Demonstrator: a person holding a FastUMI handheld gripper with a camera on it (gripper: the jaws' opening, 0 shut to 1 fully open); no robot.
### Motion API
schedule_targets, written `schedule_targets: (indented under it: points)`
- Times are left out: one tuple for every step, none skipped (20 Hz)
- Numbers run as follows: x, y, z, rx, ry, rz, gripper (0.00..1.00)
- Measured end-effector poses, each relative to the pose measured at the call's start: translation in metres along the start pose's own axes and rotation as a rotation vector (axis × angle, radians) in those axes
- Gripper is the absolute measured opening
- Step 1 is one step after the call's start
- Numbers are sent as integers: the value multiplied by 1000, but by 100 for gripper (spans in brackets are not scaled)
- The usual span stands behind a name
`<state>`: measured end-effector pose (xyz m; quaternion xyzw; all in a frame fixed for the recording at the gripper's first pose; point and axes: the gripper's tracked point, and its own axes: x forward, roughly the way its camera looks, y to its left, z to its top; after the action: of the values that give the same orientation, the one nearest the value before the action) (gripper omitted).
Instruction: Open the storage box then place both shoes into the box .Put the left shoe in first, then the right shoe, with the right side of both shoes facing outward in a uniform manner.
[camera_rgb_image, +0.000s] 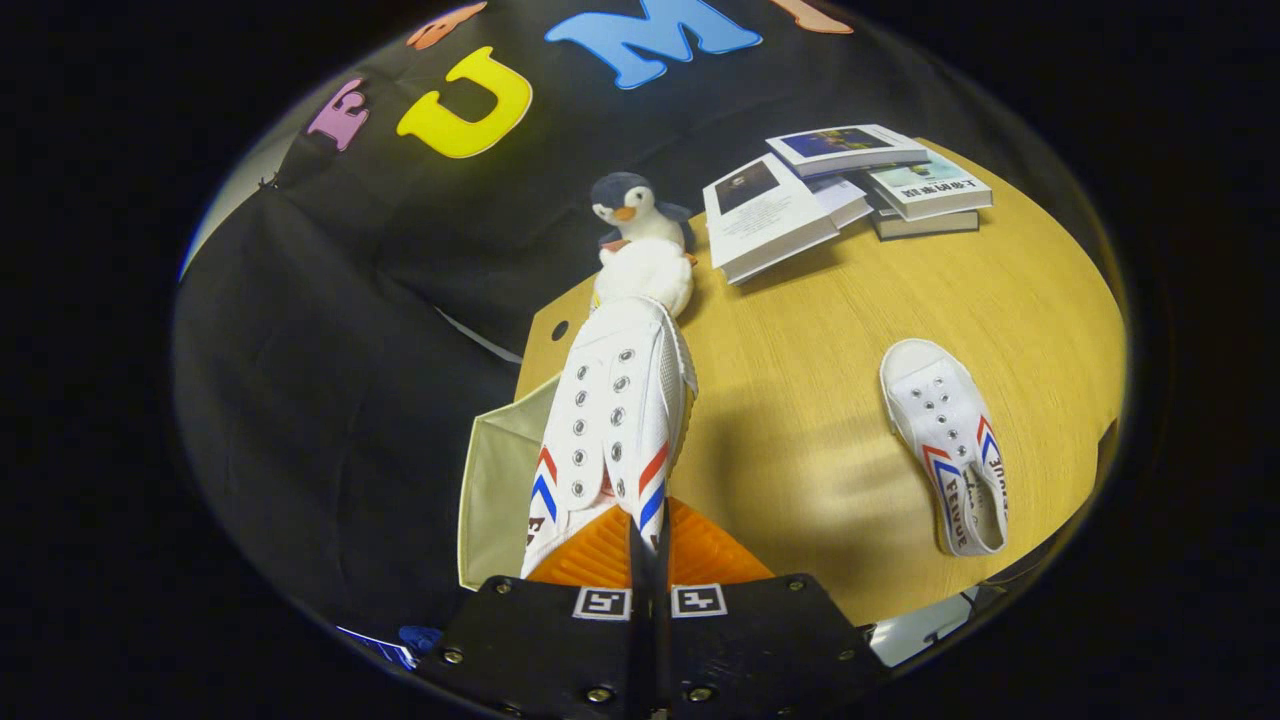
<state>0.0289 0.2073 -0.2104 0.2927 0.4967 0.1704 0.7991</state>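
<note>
Gripper view: fingers (648, 545) pinch the light, floppy white canvas shoe (612, 420) by its heel collar above the beige fabric box (497, 480).

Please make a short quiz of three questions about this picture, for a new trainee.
1. True or false: the tongs are shut on a white shoe.
2. Where is the other shoe? A) on the table B) in the box C) on the books
3. Fill in: beyond the held shoe's toe stands a toy ____.

Key: 1 true; 2 A; 3 penguin.
</note>
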Motion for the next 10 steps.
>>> schedule_targets:
  points:
    - [0,12,2,-6,-4,14,0]
    - [2,23,1,-18,-1,27,0]
    - [4,33,2,-30,0,38,1]
    - [5,43,-1,-41,1,47,0]
    - [9,53,-3,-48,4,55,0]
    - [13,61,-6,-55,12,64,0]
    - [19,69,-10,-60,21,73,0]
    - [24,77,-16,-67,33,78,0]
    - [29,82,-20,-75,39,76,0]
    - [35,87,-26,-90,48,71,1]
